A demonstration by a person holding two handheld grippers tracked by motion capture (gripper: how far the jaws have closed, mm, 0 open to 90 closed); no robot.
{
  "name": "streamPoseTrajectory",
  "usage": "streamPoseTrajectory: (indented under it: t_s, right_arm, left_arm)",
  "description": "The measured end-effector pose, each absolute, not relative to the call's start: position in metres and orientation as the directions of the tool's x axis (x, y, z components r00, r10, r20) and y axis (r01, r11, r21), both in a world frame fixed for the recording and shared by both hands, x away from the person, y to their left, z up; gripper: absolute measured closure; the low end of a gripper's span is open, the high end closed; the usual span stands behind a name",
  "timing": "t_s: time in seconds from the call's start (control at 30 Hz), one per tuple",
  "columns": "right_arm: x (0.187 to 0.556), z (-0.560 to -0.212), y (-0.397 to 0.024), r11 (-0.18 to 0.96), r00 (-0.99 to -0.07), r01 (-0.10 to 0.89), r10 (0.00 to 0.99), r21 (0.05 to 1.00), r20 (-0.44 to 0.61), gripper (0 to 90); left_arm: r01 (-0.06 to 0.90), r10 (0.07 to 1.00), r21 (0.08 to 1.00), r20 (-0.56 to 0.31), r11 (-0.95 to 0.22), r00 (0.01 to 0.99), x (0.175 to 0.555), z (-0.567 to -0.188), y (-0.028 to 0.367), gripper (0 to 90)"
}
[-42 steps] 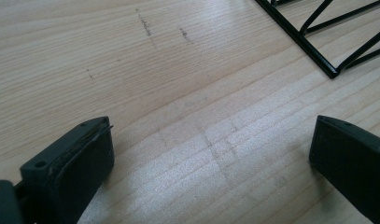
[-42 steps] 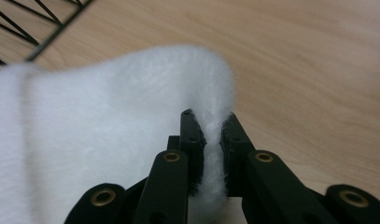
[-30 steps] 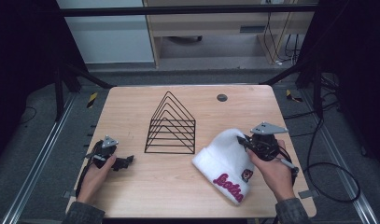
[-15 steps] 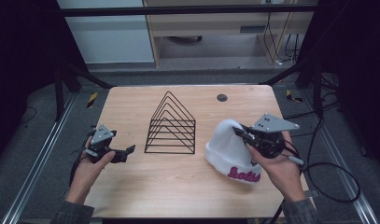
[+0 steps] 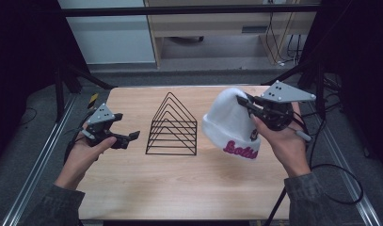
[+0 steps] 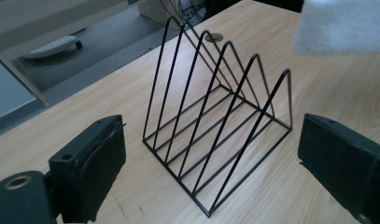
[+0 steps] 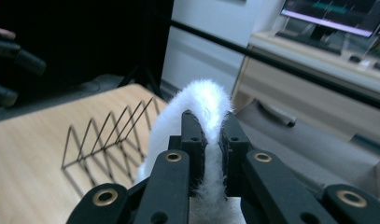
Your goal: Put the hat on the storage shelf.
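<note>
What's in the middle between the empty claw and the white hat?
The black wire rack stands on the table between the left claw and the white hat, which the right claw pinches. The high view shows it.

White knit beanie (image 5: 229,123), fuzzy, pink script lettering on folded cuff, small dark patch beside it. Hangs clear of table, crown uppermost, cuff lowest. Fold of crown fabric pinched between right gripper (image 7: 211,140) jaws, fuzzy ridge bulging above jaw tips, rest of hat drooping below and ahead of them. Corner of hat seen far ahead of left gripper (image 6: 211,154) jaws, upper right, blurred.
</note>
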State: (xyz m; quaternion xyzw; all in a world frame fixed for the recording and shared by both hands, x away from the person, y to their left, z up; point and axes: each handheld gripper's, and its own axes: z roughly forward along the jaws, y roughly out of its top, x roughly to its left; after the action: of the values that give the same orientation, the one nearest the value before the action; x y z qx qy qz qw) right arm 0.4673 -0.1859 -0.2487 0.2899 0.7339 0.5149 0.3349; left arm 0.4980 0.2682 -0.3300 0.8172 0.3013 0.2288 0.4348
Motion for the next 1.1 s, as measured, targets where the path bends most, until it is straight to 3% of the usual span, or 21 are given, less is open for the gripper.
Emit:
streamPoseTrajectory:
  t_s: [0.37,0.87,1.1]
  right_arm:
    - [0.482,-0.201,-0.167,0.279,-0.577,0.0,0.784,0.96,-0.229,83.6]
    - [0.497,-0.182,-0.144,0.253,-0.614,-0.037,0.758,0.967,-0.222,83.6]
    - [0.506,-0.175,-0.125,0.232,-0.65,-0.057,0.73,0.971,-0.212,83.6]
  left_arm:
    - [0.264,0.665,0.85,0.129,-0.457,0.736,0.501,-0.306,0.255,10.3]
    - [0.246,0.65,0.875,0.098,-0.418,0.753,0.512,-0.297,0.235,17.4]
    - [0.26,0.642,0.893,0.04,-0.367,0.766,0.52,-0.294,0.231,20.7]
